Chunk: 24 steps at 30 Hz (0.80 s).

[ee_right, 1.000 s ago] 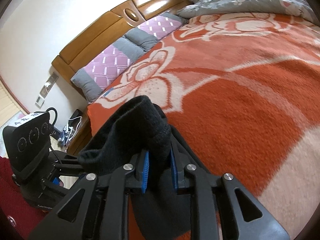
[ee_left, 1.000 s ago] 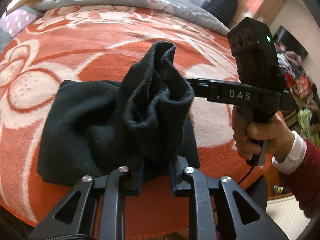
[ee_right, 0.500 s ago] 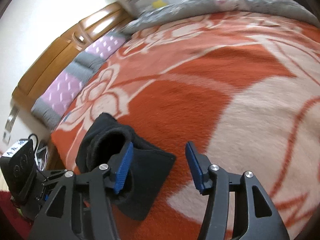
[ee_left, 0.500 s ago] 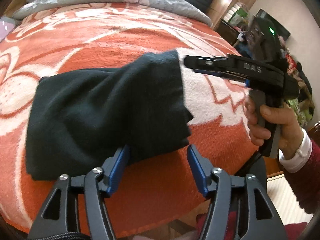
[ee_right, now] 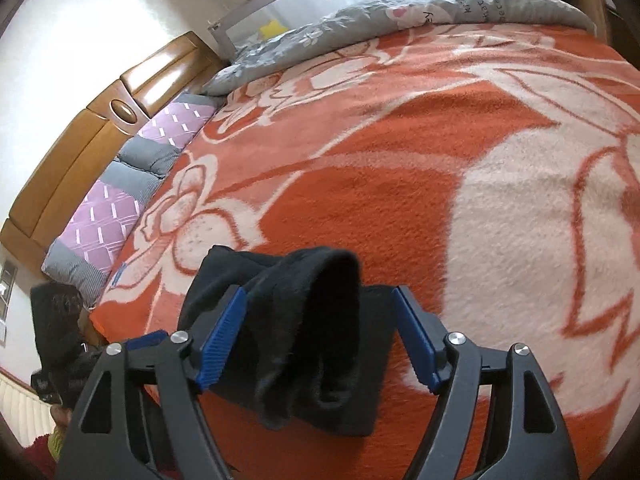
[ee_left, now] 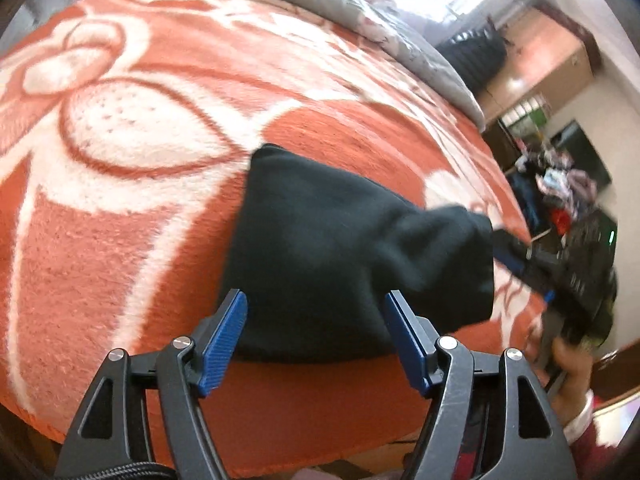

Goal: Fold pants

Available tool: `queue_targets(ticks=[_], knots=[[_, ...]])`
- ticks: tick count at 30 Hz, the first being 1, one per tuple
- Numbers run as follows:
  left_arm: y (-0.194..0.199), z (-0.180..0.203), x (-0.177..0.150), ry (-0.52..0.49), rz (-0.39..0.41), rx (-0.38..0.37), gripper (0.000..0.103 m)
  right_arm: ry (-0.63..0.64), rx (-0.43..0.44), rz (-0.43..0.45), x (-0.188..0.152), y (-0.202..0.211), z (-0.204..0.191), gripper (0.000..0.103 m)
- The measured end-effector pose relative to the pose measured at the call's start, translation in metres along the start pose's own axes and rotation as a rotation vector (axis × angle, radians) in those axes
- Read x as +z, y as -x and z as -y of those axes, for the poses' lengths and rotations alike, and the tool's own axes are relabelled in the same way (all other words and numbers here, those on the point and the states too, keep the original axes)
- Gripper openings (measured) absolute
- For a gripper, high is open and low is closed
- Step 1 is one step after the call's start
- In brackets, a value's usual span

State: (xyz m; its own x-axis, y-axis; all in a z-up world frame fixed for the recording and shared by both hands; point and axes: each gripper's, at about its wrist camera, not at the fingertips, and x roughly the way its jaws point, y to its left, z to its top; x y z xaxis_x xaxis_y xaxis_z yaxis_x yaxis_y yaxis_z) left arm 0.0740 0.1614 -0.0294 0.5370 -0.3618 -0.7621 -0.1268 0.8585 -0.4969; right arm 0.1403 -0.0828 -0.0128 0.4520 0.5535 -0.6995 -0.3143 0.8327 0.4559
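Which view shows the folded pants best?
The left wrist view: the black pants lie nearly whole on the orange blanket, just beyond the opening left gripper. The right wrist view shows only one bunched end, standing between the opening right gripper jaws.

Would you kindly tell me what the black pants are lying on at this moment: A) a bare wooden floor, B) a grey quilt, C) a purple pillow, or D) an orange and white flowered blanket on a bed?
D: the black pants lie folded on the orange and white flowered blanket, while the grey quilt and purple pillow sit away at the bed's edges.
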Motion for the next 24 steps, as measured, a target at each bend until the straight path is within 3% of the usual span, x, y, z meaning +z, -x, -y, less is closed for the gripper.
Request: queue_targets(ticks=[12,24], knots=[[-0.035,-0.024,0.027,0.042,-0.060,0.010,0.076,-0.138,-0.021,-0.072,-0.029,-0.025,0.023,0.075],[-0.070,-0.027,0.026,0.051,-0.118,0.052,0.079,-0.190,0.022,-0.059,-0.053,-0.031,0.049,0.075]])
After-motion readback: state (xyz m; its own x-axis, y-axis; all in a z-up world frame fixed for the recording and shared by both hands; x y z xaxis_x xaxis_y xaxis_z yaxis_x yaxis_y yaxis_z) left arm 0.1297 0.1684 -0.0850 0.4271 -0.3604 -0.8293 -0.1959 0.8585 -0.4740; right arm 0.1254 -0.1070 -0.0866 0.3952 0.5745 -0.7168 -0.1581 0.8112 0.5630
